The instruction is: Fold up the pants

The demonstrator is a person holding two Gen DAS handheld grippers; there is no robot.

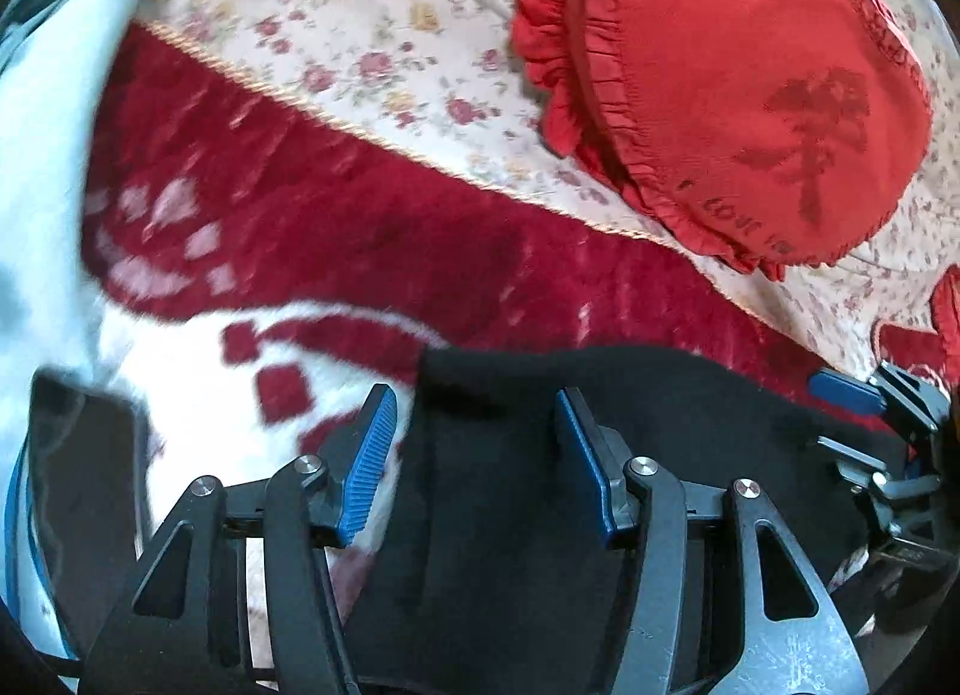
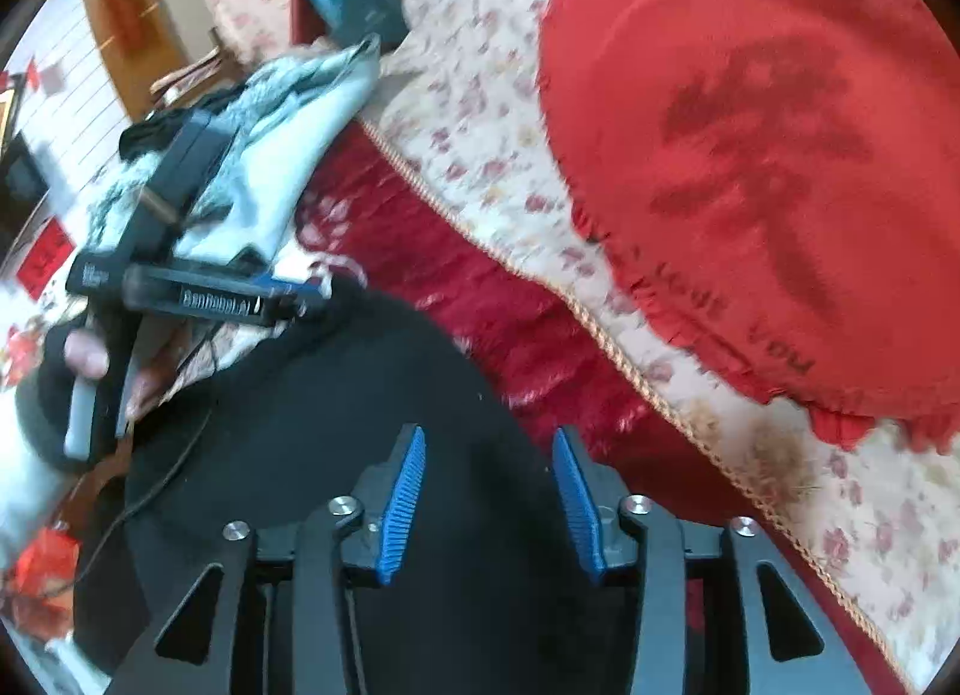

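Poised over black pants (image 1: 516,455) spread on red blanket (image 1: 360,227): left tool (image 1: 477,455) and right tool (image 2: 489,500), both released, flanking the cloth for pinching.

left hand-held gripper (image 2: 198,299): "BanRobotAI", partly blurred | red cushion (image 2: 750,167): "love you", faint

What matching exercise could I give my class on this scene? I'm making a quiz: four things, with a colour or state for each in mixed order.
Things:
1. pants
2. round cushion
3. blanket
4. left gripper

Descriptions:
A. dark red with white patches
B. black
C. open, nothing between its fingers
D. bright red with a frilled edge

Pairs: 1-B, 2-D, 3-A, 4-C
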